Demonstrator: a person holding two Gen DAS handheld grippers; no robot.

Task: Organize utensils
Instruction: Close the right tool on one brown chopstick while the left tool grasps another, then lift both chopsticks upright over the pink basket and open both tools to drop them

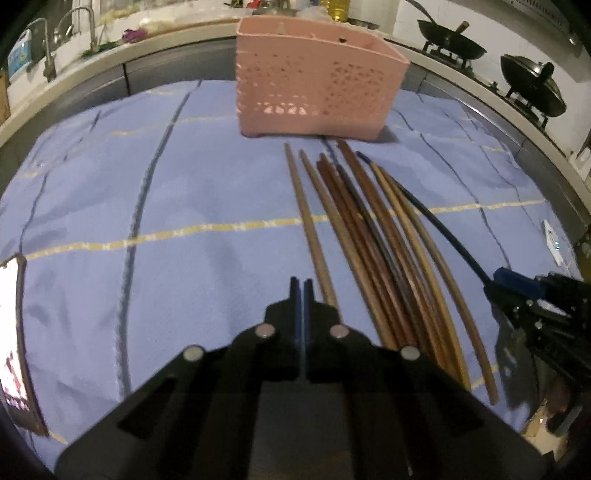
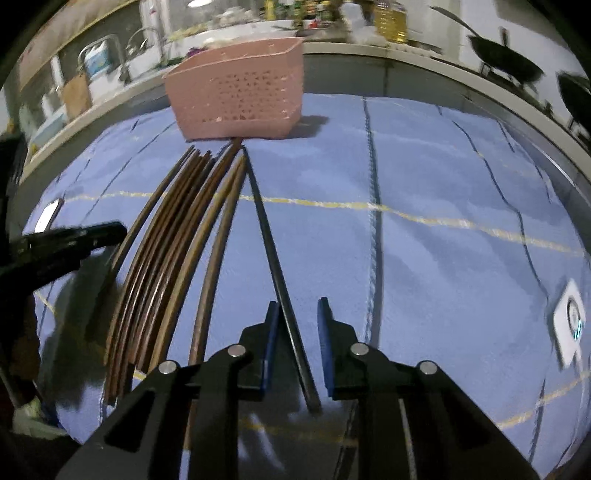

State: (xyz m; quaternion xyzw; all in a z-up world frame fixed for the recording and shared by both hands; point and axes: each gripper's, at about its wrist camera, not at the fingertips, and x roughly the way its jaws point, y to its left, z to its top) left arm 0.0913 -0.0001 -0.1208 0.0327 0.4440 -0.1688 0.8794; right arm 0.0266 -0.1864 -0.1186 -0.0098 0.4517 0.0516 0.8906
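Open cloth [image 1: 221, 177] left of chopsticks [image 1: 354, 236]

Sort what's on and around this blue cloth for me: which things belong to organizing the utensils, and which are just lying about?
For the job:
- chopsticks
- dark chopstick between the right gripper jaws
- pink basket

Lying about:
- phone
- white device
- woks on the stove
- faucet

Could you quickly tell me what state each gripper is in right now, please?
Left gripper: shut, nothing between its fingers.
Right gripper: open, straddling the dark chopstick, pads not pressing on it.
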